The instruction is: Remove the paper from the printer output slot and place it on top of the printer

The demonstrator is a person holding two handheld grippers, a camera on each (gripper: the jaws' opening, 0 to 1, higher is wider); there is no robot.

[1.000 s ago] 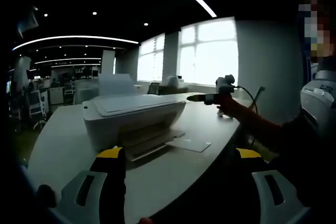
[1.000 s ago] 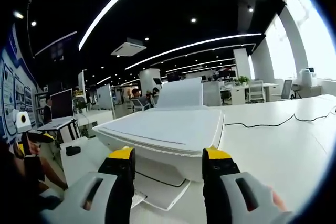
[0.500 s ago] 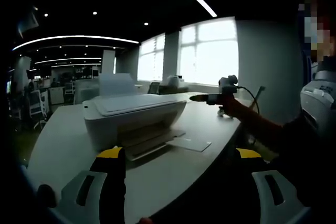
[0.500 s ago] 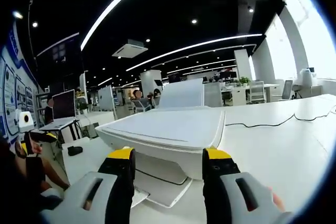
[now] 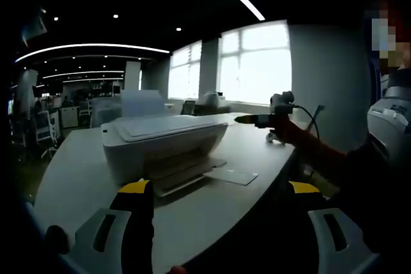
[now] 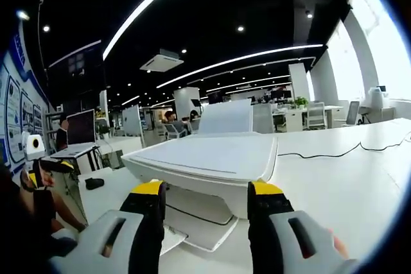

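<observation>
**Both claws waiting in front of the printer, paper not yet taken**

The printer (image 6: 205,168) is sitting on the white worktop (image 6: 340,178), well in from its edges, with its flat lid facing up and its output tray folded out at the front. A sheet of paper (image 5: 230,176) is lying at the outer end of that tray, its far corner reaching onto the worktop toward the edge nearest the person; in the right gripper view a corner of the paper (image 6: 172,240) is peeking out just beside the left jaw. Another white sheet is standing upright in the feed at the printer's back.

The right claw (image 6: 207,190) is hovering with its jaws apart and nothing between them, pointing at the printer's front just above the tray. The left claw (image 5: 218,187) is likewise standing wide open and empty, held back from the worktop's near edge, well apart from the printer. In the left gripper view the right claw (image 5: 247,119) is showing from the side, held out over the worktop beyond the printer.

Judging by this, the reach toward the paper is the step in hand. The next move is likely calling for one claw to drop low to tray level, close on the sheet's free edge, slide it out and lay it on the lid.
</observation>
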